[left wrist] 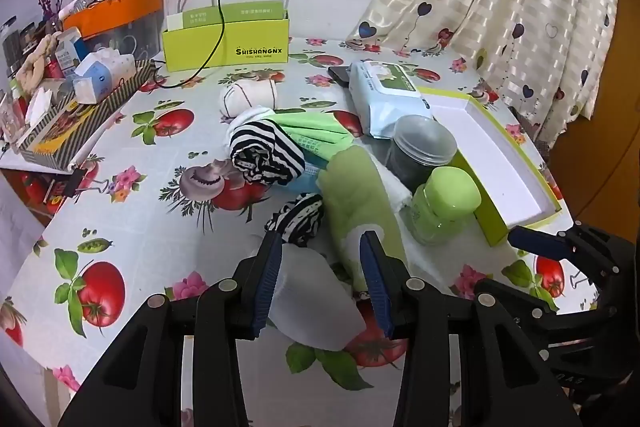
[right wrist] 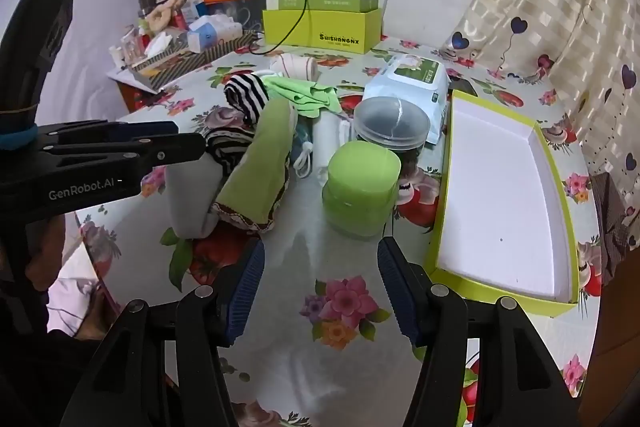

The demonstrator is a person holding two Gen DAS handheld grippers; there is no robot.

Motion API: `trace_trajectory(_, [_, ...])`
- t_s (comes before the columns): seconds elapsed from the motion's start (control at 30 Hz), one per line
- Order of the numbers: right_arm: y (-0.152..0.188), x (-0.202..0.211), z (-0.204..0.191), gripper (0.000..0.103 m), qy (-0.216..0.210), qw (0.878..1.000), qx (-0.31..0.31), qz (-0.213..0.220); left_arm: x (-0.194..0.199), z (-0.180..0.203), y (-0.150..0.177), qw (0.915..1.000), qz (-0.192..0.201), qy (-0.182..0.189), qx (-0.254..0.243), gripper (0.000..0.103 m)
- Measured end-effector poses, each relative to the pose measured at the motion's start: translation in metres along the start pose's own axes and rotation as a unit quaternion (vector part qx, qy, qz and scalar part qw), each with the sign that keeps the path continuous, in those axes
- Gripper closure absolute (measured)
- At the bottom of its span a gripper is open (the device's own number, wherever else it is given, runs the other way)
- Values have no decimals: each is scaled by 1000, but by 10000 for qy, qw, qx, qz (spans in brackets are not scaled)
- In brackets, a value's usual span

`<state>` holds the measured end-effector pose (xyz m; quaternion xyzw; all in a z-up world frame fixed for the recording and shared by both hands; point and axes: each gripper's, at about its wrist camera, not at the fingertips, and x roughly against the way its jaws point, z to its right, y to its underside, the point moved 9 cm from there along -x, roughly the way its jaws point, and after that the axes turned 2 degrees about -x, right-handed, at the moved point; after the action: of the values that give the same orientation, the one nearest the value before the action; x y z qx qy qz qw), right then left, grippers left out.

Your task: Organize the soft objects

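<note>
Socks [left wrist: 266, 157] and cloths heaped mid-worktop [left wrist: 132, 211], beside the empty tray [right wrist: 504, 187]. Left claw [left wrist: 320, 279] spread, straddling a white piece [left wrist: 312, 303], not yet pinched. Right claw [right wrist: 320, 291] spread, empty. Pickup step; next: clench on it, carry to tray.

The open lime-green cardboard box [left wrist: 226, 47] at the far edge of the table, below the window, carries "SHISHANGNX" in dark capitals on its front wall, with a line of smaller print beneath that is too small to read. Its raised lid bears pale characters, also illegible. The black plastic arm of the left gripper [right wrist: 172, 141], seen from the right wrist camera, is marked "GenRobot.AI" in grey letters. The white and green pack of wet wipes [left wrist: 386, 95] near the table's right edge has a printed label, but its text cannot be made out.
</note>
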<state>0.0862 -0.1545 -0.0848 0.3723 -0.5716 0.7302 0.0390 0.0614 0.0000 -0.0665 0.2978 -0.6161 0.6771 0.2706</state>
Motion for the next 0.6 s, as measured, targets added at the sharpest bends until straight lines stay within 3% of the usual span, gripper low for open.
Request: trace_trajectory(0.6, [-1,1,2,44,-30,10000,-20,20,-4,1,5,10000,-32,18,5,61])
